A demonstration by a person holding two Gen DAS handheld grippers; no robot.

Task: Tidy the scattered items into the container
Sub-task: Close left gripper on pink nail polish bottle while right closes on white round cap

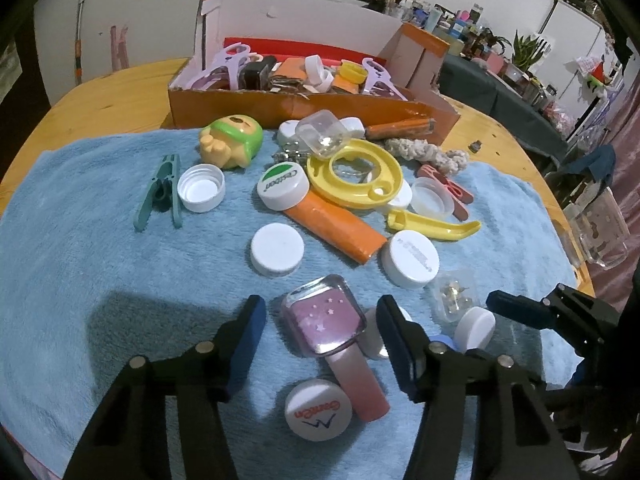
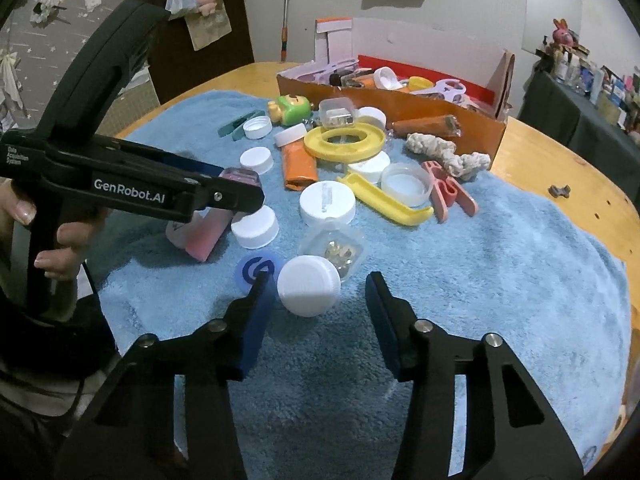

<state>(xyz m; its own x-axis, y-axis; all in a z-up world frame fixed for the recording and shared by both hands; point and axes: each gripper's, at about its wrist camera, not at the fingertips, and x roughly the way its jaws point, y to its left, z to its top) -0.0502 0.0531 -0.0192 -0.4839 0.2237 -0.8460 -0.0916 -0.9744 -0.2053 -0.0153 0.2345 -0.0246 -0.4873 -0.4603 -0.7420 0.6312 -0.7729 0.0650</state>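
A round wooden bench draped with a blue towel carries a jumble of small household items, with an orange cardboard box at its far side. The box already holds purple plastic clips, a yellow cap, white rings and dark items too crowded to make out; its back flap stands up and hides whatever lies behind.

Still loose on the towel are a green clothes peg, a green-and-yellow toy figure, a yellow ring, an orange tube, a yellow scoop, a pink peg, a knotted rope and several white caps.

The left tool stands with its jaws apart on either side of a pink tube with a clear square cap, a gap showing on both sides; its own fingers hide the caps just behind the tube. In the right wrist view that tool's body covers most of the tube.

The right tool straddles a white cap. The left pad looks against the cap's edge while a gap remains at the right pad, so the jaws are not clamped. A blue disc lies partly under the left finger. A small clear box of brass tacks sits just behind the cap, blurred. A hand on the left tool's grip is cut off at the frame edge.
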